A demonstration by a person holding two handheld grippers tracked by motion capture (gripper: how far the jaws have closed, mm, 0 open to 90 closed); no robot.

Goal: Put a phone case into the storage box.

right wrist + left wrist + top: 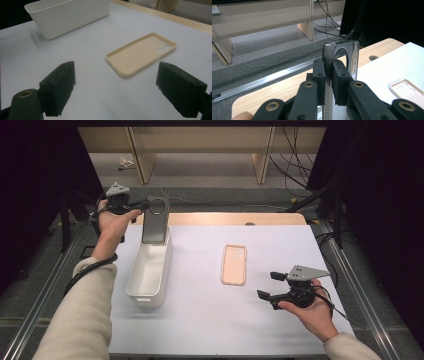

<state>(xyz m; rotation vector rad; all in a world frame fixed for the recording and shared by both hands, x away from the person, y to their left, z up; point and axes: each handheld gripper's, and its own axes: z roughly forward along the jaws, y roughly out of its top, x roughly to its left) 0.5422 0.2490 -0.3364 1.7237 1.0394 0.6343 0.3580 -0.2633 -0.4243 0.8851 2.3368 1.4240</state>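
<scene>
- Your left gripper (142,206) was pinching a dark clear phone case (155,221) by its top edge, just beside the ring on its back.
- In the left gripper view the pads (319,75) were pressed flat against both faces of that dark clear phone case (342,56), with the case standing edge-on between them and its side buttons facing right.
- The case hung upright from your left gripper, with its lower end down inside the far end of the white bin (150,270), which sat directly below and in front of your left hand (114,222).
- I could not tell whether the bottom of the case touched the floor of the bin.
- Your right gripper (267,285) had its jaws spread wide, with nothing between them.
- It hovered low over the white table (200,310), held in your right hand (310,312).
- A beige phone case (234,264) lay flat with its hollow side up, a little ahead of your right gripper and apart from it.
- In the right gripper view that beige phone case (141,53) lay beyond and between the two spread pads (60,87), camera cut-outs at its far end, with the white bin (70,16) farther off to the left.
</scene>
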